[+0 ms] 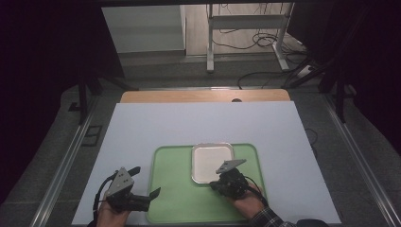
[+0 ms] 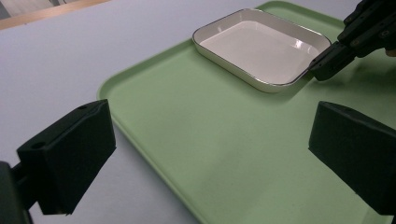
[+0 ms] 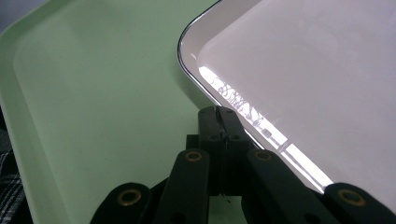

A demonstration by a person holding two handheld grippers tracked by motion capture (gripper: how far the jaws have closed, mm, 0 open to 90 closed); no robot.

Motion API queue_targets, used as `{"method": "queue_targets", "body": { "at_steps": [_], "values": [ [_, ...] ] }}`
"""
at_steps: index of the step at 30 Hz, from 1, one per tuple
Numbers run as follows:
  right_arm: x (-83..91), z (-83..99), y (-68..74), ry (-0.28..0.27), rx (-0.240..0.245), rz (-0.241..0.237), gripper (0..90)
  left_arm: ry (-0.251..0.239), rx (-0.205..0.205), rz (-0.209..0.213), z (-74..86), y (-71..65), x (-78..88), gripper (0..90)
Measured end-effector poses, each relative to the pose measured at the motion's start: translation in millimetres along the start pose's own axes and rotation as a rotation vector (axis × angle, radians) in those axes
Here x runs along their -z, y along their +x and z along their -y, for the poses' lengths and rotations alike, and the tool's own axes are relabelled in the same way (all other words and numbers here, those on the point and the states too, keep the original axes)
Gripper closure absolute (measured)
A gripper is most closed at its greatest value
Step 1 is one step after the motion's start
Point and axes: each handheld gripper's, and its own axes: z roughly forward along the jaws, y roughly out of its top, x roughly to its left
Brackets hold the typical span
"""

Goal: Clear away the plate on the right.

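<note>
Dish [image 1: 211, 162], white with a silver rim, is seen lying on the far middle of a green tray [image 1: 175, 198], which rests on the white bench [image 1: 198, 123]. The right gripper [image 3: 219, 122] is held at the dish's near rim with its jaws together; whether the rim is pinched cannot be told. The left gripper [image 2: 208, 140] is held over the tray's left edge, jaws wide apart and holding nothing.
</note>
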Motion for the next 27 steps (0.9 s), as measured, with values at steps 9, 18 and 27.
{"method": "queue_targets", "body": {
  "at_steps": [9,18,27],
  "values": [
    [6.8,-1.3,-1.0,-0.03,-0.008,-0.011,86.9,0.0,-0.001,0.0,0.0,-0.1,0.2,0.5],
    [13.7,-2.7,-2.1,-0.056,-0.007,0.008,77.4,0.006,-0.002,0.002,-0.2,-0.5,-0.1,0.5],
    [20.6,-3.4,-5.7,-0.078,-0.004,0.037,70.7,0.009,0.004,0.006,-0.3,-0.7,-0.1,0.5]
  ]
}}
